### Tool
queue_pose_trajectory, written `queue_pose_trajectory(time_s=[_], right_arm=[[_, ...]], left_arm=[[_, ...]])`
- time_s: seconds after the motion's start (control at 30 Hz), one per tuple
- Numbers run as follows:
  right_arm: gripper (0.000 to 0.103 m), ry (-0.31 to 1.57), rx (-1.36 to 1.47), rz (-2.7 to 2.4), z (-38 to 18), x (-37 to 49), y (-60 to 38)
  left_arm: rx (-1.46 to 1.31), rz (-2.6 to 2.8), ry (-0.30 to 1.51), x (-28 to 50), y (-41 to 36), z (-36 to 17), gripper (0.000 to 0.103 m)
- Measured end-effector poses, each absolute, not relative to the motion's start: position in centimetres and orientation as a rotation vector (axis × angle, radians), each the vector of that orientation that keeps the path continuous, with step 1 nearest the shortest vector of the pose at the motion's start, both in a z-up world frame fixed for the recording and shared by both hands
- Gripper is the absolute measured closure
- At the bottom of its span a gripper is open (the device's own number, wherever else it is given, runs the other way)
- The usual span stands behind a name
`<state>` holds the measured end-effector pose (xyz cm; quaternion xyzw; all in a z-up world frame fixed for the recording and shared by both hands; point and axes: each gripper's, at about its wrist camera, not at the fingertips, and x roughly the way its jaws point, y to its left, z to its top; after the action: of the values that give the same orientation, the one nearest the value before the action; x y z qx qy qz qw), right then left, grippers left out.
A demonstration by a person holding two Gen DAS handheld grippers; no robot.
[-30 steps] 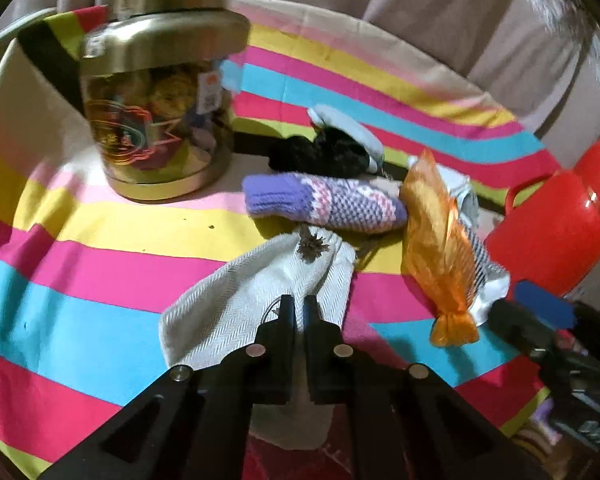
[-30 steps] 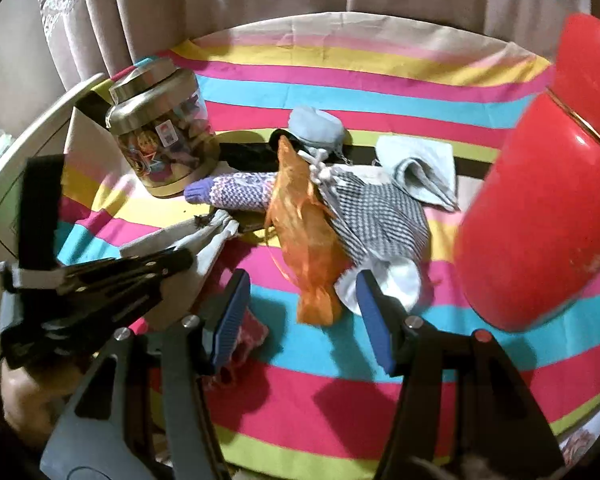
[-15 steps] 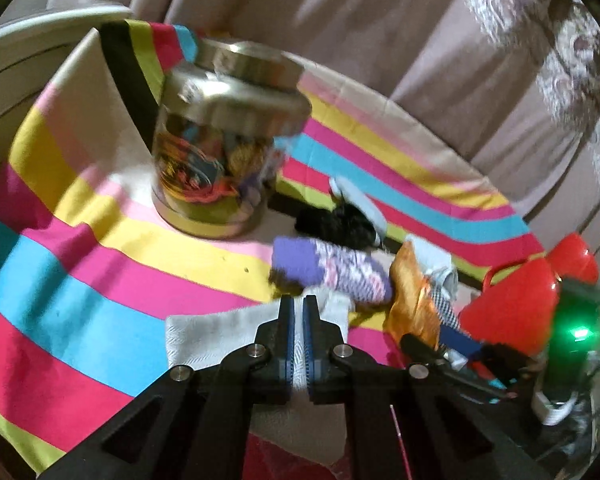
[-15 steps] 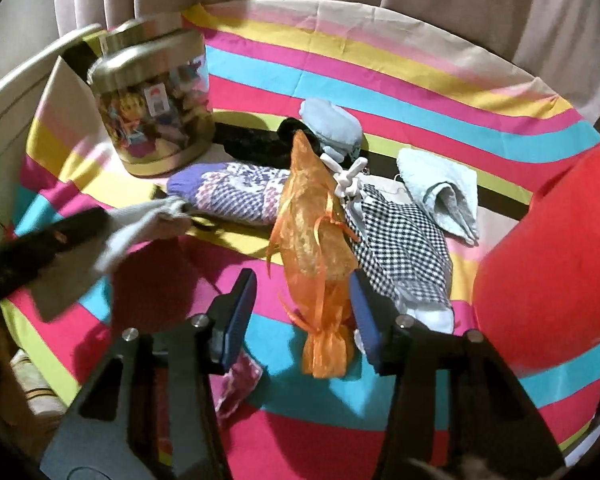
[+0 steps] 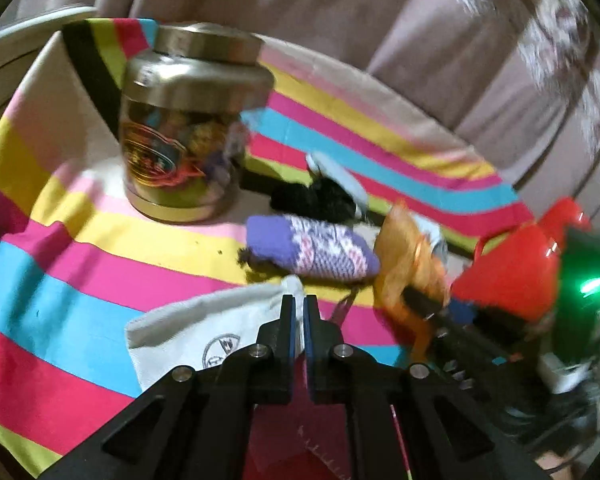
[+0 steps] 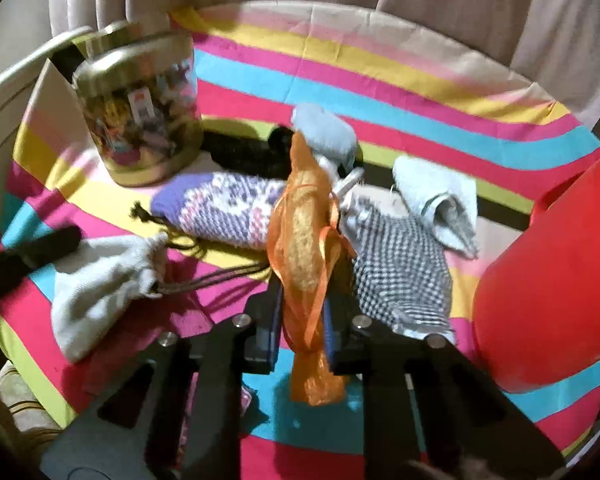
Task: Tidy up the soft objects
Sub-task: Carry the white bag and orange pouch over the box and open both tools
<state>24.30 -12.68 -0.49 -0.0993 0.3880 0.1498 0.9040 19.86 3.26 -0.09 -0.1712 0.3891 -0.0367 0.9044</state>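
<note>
so the right gripper (image 6: 300,322) has just been closing its jaws and now they're pinched narrow around the orange mesh pouch (image 6: 306,236), low on its body with the tail end hanging out toward the camera. the thing that matters: the pouch's long axis runs pretty much straight along the fingers, away toward the purple knit sock (image 6: 220,210) and the checkered pouch (image 6: 400,264), which it lies right between, touching both by the look of it. so i'd guess a lift pulls it lengthwise out of that pile rather than sideways, and the neighbours might drag. the left gripper (image 5: 299,320) is clamped shut on the top edge of the white drawstring bag (image 5: 204,332), off to the left of the pouch on the striped cloth (image 5: 60,300), so the right hand is clearly the nearer one here.
</note>
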Motion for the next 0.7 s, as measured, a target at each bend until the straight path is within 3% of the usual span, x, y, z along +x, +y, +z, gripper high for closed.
queue_pose_trajectory(time_s=[0.2, 0.3, 0.33, 0.37, 0.6, 0.7], right_arm=[[0.084, 0.781, -0.141, 0.339, 1.3, 22.8, -14.0], [0.084, 0.772, -0.109, 0.346, 2.2, 22.2, -14.7], [0.084, 0.767, -0.097, 0.350, 2.7, 21.9, -15.1], [0.084, 0.763, -0.091, 0.351, 2.9, 21.7, -15.3], [0.084, 0.753, -0.059, 0.371, 4.3, 20.2, -16.5], [0.084, 0.753, -0.049, 0.383, 4.7, 19.3, -16.9]], left_arm=[[-0.282, -0.043, 0.908, 20.9, 2.4, -1.7, 0.092], [-0.262, -0.052, 0.911, 20.9, 1.9, -1.8, 0.059], [-0.253, -0.052, 0.902, 20.8, 1.7, -1.7, 0.043], [-0.239, -0.048, 0.893, 20.7, 1.4, -1.5, 0.036], [-0.198, 0.029, 0.983, 21.8, 1.6, -3.2, 0.037], [-0.178, 0.084, 0.986, 21.8, 2.2, -3.4, 0.062]])
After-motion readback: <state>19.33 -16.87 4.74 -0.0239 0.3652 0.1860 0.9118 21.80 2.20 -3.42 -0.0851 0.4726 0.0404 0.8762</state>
